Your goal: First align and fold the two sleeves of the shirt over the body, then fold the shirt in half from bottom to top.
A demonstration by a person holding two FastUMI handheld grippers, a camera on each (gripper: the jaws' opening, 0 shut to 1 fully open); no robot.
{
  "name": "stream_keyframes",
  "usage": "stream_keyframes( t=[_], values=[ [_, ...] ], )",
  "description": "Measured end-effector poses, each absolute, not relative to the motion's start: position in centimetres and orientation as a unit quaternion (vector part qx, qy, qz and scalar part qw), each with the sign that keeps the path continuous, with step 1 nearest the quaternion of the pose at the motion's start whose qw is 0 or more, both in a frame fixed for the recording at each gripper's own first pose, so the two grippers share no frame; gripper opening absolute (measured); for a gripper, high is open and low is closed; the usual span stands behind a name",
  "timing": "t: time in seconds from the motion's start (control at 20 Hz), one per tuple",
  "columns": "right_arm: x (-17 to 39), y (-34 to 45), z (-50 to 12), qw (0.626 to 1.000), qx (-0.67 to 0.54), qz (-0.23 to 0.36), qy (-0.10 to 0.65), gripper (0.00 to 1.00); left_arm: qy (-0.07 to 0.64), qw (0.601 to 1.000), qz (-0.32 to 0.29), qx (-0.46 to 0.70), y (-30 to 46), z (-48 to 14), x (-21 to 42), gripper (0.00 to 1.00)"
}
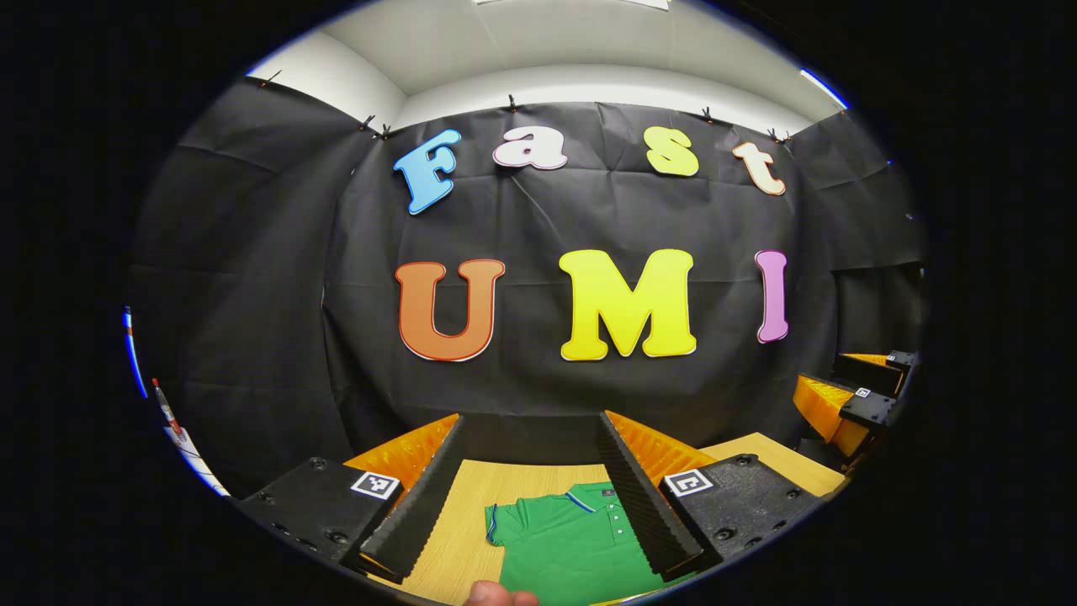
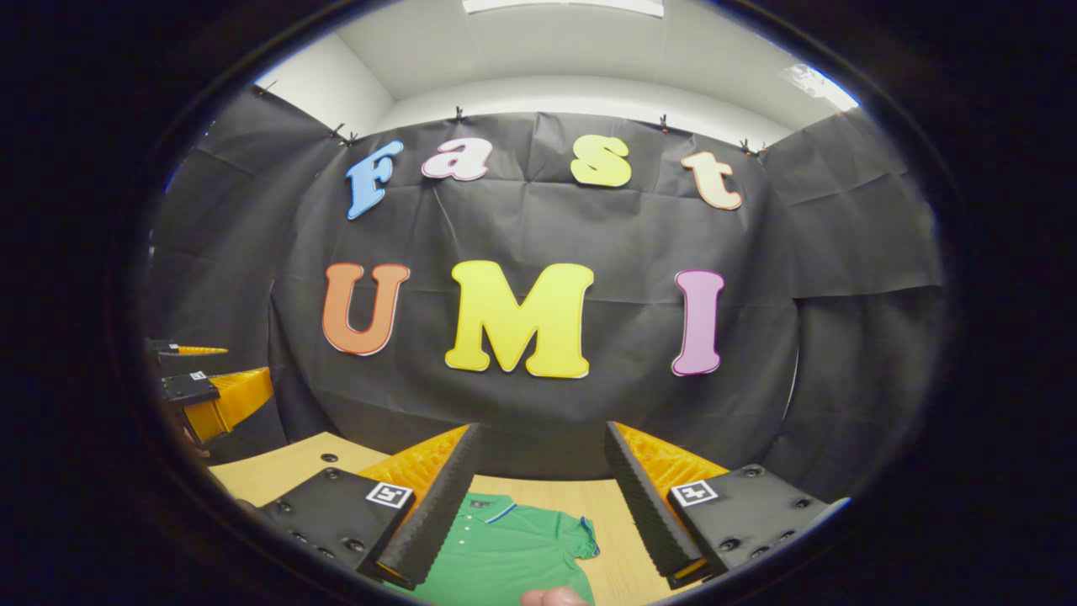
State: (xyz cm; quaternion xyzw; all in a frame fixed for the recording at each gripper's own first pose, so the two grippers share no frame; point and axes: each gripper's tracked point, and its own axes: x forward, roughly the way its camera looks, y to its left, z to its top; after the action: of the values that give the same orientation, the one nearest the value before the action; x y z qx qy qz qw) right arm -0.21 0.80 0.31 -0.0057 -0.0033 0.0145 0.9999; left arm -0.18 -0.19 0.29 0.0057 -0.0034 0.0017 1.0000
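I hold the left gripper [image 1: 532,488] and right gripper [image 2: 538,497] above the green polo shirt [image 1: 572,543] lying flat on the wooden worktop [image 1: 454,513], fingers spread and empty; sleeve folding seems unstarted, so next each descends toward a sleeve.

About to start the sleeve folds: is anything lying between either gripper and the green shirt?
Nothing visible. The green polo shirt lies flat on the wooden table, framed by the open left gripper and the open right gripper.

A green polo shirt [image 1: 572,547] lies flat (sleeves spread, unfolded) on the wooden table [image 1: 471,505].
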Motion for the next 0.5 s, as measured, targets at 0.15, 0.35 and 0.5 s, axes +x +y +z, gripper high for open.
stream_keyframes(
  t=[0.15, 0.35, 0.5],
  values=[
    [-0.15, 0.55, 0.18, 1.000, -0.005, 0.013, 0.000, 0.95, -0.002, 1.000, 0.001, 0.005, -0.38, 0.22, -0.24, 0.98],
    [-0.04, 0.28, -0.20, 1.000, -0.002, 0.013, 0.008, 0.95, -0.002, 1.000, 0.003, -0.002, -0.29, 0.15, -0.43, 0.98],
    [-0.28, 0.05, -0.37, 1.000, -0.008, 0.016, 0.012, 0.95, 0.001, 1.000, -0.001, -0.005, -0.58, -0.20, -0.68, 0.98]
  ],
)
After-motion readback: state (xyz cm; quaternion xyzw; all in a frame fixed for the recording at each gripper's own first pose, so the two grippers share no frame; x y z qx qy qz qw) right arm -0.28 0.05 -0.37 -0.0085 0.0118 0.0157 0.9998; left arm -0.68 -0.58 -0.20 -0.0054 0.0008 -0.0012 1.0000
